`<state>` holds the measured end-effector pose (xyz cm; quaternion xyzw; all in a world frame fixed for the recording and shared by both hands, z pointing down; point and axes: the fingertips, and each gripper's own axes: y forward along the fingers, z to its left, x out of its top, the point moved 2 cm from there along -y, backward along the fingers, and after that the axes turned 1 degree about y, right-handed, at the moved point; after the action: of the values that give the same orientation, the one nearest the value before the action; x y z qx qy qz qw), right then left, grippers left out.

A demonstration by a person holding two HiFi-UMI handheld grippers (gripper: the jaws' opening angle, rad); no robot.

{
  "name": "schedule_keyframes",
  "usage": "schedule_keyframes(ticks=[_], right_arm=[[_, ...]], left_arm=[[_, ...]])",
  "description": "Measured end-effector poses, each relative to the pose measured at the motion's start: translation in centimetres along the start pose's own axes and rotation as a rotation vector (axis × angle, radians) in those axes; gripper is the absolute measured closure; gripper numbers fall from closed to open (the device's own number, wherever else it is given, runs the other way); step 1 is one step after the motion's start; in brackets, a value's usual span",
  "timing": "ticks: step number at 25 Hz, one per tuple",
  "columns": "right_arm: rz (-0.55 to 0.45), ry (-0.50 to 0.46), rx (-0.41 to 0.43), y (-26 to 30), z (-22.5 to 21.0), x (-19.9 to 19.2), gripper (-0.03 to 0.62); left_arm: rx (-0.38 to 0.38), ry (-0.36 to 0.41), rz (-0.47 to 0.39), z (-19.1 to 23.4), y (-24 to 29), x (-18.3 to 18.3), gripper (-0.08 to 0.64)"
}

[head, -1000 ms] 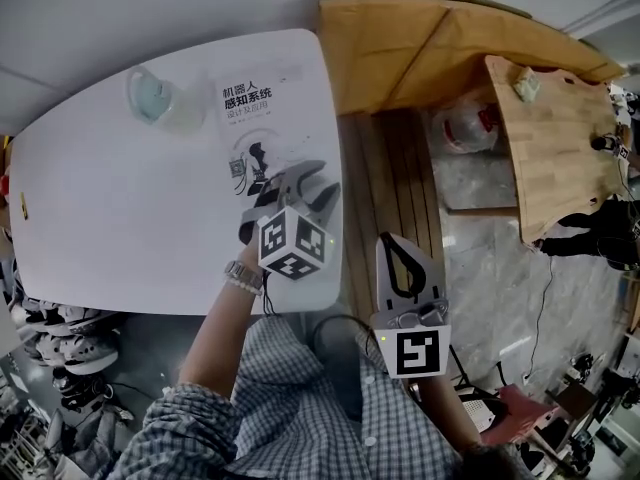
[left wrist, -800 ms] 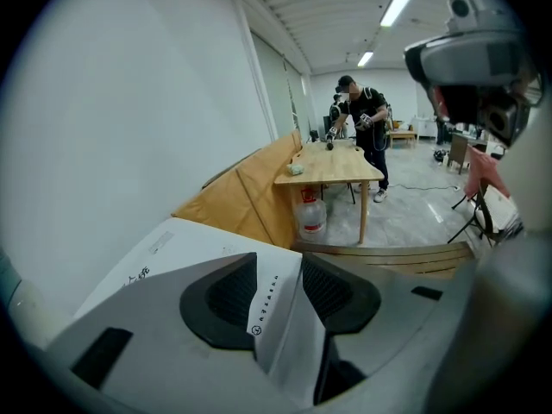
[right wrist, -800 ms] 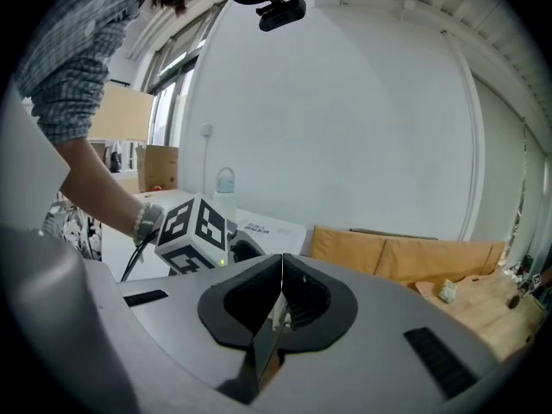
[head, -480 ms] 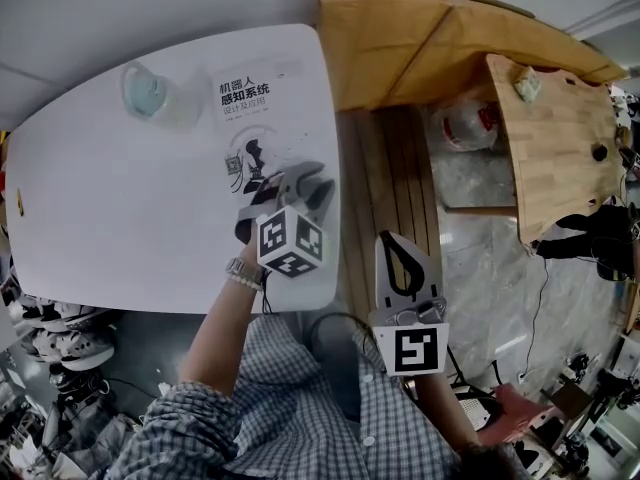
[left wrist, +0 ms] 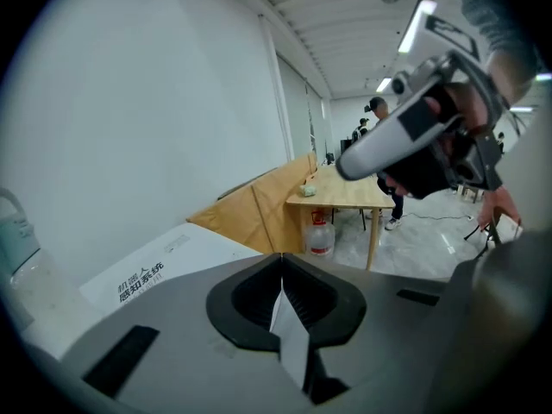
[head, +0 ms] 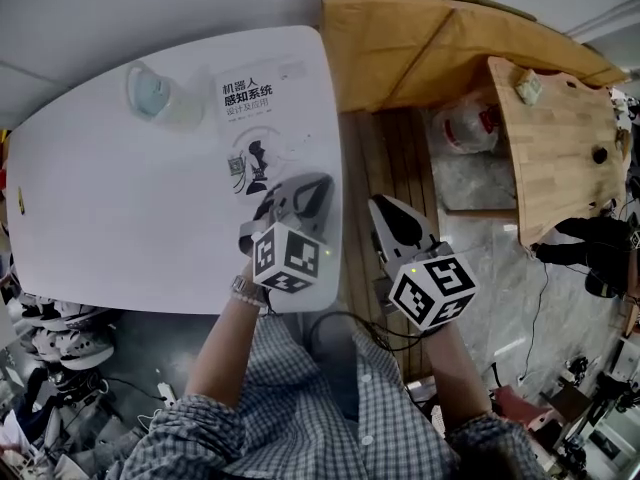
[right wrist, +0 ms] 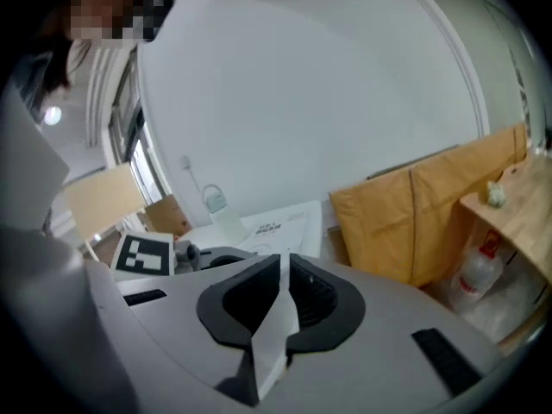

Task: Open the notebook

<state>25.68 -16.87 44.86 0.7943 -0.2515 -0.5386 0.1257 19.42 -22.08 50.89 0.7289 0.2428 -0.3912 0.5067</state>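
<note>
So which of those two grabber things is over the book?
The left gripper, at the book's near right corner on the white table. The right gripper hangs beyond the table's edge, over the wooden slats.

- Head view: bright, even indoor light. The white worktop [head: 120, 208] looks flat and nearly shadowless, and the print on the notebook [head: 290, 118] stays sharp.
- Fisheye bending bows the worktop's far edge and right edge.
- Left gripper view: a ceiling strip light [left wrist: 416, 26] glares at the top, and black vignette fills the corners.
- Right gripper view: the window [right wrist: 129, 136] is blown out. The corners are black, a mosaic patch sits upper left, and focus is soft close to the lens.
</note>
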Motion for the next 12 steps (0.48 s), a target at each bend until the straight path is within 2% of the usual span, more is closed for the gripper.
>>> schedule_keyframes(ticks=[3,8,12], right_arm=[[0.055,0.182,0.067,2.9,-1.1,-0.4,0.564],[0.105,0.439,0.189,6.7,-1.6,-0.5,0.445],[0.145,0.624,0.245,9.1,-1.8,-1.0,0.443]], left_arm=[[0.012,-0.001,-0.009,0.3,-0.2,0.1,0.546],[0.028,-0.008,-0.025,0.5,-0.8,0.6,0.548],[0.036,-0.015,-0.031,0.7,-1.1,0.7,0.548]])
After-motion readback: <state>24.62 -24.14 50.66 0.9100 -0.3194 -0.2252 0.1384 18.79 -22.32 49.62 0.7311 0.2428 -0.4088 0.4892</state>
